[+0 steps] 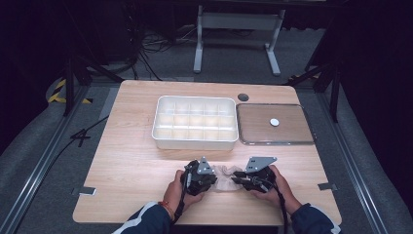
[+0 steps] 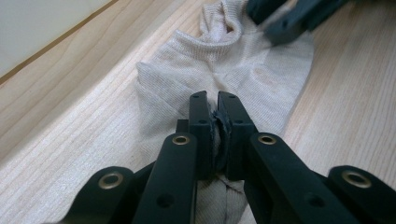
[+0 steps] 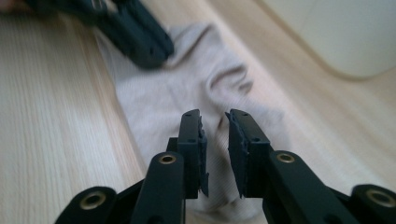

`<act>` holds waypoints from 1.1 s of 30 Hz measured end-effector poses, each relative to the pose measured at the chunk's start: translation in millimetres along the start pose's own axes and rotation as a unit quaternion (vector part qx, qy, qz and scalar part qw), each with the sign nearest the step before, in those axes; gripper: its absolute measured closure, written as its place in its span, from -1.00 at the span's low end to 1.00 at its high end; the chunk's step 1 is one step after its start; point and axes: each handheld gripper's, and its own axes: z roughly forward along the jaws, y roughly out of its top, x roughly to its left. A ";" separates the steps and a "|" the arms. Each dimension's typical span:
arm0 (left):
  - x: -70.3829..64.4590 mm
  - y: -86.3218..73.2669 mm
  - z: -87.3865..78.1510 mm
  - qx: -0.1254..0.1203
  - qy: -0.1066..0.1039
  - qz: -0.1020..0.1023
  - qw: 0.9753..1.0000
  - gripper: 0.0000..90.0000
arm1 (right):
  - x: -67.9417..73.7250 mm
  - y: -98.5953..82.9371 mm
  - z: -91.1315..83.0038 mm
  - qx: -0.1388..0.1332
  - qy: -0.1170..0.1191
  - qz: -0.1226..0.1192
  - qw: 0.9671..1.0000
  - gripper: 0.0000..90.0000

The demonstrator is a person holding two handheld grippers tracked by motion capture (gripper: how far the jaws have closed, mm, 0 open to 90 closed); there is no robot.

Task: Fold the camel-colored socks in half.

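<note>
From the high view the two grippers sit close together at the lower middle of the frame, the left gripper (image 1: 200,176) and the right gripper (image 1: 253,176) facing each other over a pale sock (image 1: 221,178) that lies crumpled on the wooden table (image 1: 131,161); at that distance the jaws cannot be read. The left gripper view settles it for that side: the left gripper (image 2: 218,100) has its jaws clenched on a fold of the sock (image 2: 233,70), the fabric pinched between the pads. The right gripper view shows the right gripper (image 3: 214,116) with its jaws parted, a gap between them, poised over the sock (image 3: 187,88) without grasping it. The sock is beige, finely ribbed knit, rumpled with raised folds near its middle. Beyond it, in the upper middle of the high view, stands a white compartment tray (image 1: 195,141), its cells looking empty, and just right of it a flat lid (image 1: 253,117) bearing a small white disc (image 1: 274,122).
</note>
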 end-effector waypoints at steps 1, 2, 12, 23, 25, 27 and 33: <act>-0.2 -0.2 0.4 -0.002 0.001 -0.001 1.000 0.87 | 1.3 -1.9 3.5 0.004 0.001 -0.002 1.000 0.71; 0.0 0.0 0.4 -0.002 0.001 0.000 1.000 0.85 | 1.6 -1.9 4.0 0.001 0.003 0.000 1.000 0.72; 6.7 4.8 -11.2 -0.036 -0.012 -0.018 0.999 0.73 | 2.2 -0.5 4.8 0.007 0.000 -0.005 1.000 0.75; 18.0 8.1 -47.3 -0.088 -0.001 -0.031 0.996 0.41 | 1.4 -0.5 4.7 0.008 0.005 -0.005 1.000 0.77; 18.9 6.4 -51.5 -0.087 0.004 -0.036 0.996 0.35 | 1.2 -0.6 4.6 0.008 0.005 -0.005 1.000 0.77; 22.3 0.1 -60.3 -0.079 0.017 -0.039 0.996 0.27 | 0.9 -0.7 4.7 0.008 0.006 -0.006 1.000 0.77; 27.1 -24.0 -59.5 -0.032 0.004 -0.043 0.999 0.13 | 0.5 -1.0 4.6 0.008 0.006 -0.001 1.000 0.77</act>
